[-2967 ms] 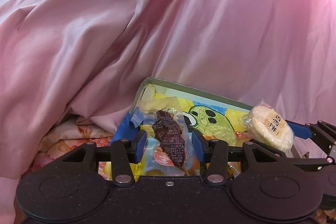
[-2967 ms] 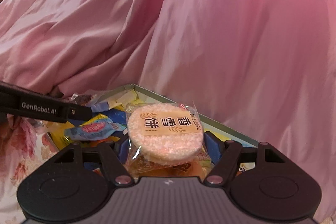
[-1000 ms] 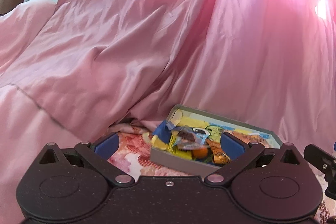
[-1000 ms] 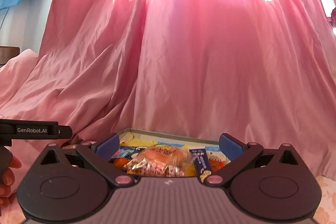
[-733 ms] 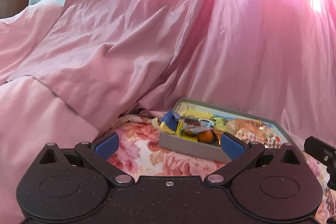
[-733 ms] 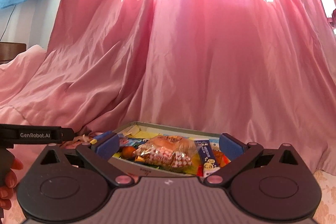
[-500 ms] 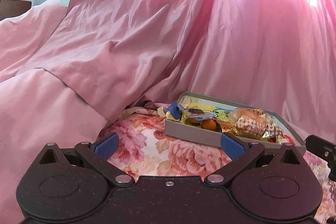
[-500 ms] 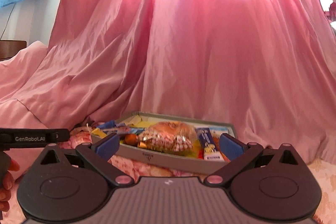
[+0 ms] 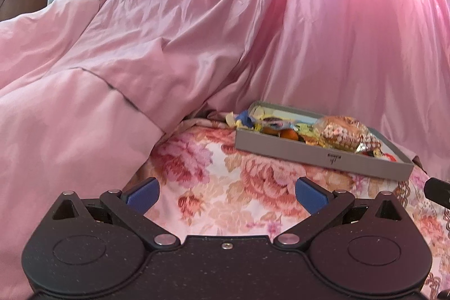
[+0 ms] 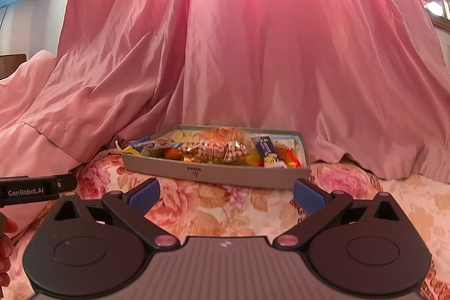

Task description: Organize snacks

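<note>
A grey snack box (image 9: 323,156) sits on the floral bedspread, far right in the left wrist view and centred in the right wrist view (image 10: 213,173). It holds several wrapped snacks, among them a clear-wrapped round rice cake (image 10: 216,145), an orange sweet (image 9: 289,134) and a blue bar (image 10: 268,151). My left gripper (image 9: 226,194) is open and empty, well short of the box. My right gripper (image 10: 226,194) is open and empty, just in front of the box.
Pink curtain fabric (image 10: 253,47) hangs behind the box and drapes over the bed on the left (image 9: 84,103). The floral bedspread (image 9: 225,182) lies between grippers and box. The left gripper's body (image 10: 31,191) shows at the right wrist view's left edge.
Three seconds ago each gripper held a snack over the box. Both snacks now lie in the box, and both open grippers have drawn back from it.
</note>
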Demonstrator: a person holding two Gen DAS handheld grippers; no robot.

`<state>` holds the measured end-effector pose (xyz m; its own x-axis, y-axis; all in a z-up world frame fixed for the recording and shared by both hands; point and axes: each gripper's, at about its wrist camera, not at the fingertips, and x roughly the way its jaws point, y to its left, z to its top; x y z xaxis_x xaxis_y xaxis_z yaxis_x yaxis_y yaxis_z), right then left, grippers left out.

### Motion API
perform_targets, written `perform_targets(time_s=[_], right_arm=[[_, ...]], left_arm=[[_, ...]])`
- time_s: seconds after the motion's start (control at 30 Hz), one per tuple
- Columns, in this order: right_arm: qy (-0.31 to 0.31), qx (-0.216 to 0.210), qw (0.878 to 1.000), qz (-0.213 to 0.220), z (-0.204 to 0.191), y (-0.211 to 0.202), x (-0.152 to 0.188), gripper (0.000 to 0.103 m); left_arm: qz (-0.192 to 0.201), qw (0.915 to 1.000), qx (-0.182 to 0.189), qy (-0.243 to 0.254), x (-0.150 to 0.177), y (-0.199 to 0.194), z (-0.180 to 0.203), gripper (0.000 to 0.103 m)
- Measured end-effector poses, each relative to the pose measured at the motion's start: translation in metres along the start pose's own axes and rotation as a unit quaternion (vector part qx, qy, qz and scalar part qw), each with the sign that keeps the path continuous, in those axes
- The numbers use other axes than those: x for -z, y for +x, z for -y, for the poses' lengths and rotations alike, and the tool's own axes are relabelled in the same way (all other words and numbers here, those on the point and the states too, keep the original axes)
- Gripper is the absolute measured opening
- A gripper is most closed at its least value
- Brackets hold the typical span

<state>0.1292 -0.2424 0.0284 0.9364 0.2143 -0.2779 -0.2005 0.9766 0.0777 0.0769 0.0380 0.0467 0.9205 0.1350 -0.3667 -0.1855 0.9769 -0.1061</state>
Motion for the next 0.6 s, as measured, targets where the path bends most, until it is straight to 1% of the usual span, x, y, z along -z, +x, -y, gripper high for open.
perform_targets(time_s=[0.23,0.4,0.6], right_arm=[[-0.005,0.004,1.000,-0.004,-0.006,-0.014,0.011,0.103],[-0.015,0.000,1.000,-0.011,-0.013,-0.021,0.019,0.103],[-0.011,-0.005,1.000,-0.028,-0.018,-0.029,0.029,0.103]], left_arm=[[-0.005,1.0000,0.000,0.002,0.015,-0.013,-0.007,0.102],[-0.009,0.9999,-0.003,0.003,0.024,-0.020,-0.013,0.102],[-0.039,0.9992,-0.001,0.013,0.029,-0.023,-0.022,0.102]])
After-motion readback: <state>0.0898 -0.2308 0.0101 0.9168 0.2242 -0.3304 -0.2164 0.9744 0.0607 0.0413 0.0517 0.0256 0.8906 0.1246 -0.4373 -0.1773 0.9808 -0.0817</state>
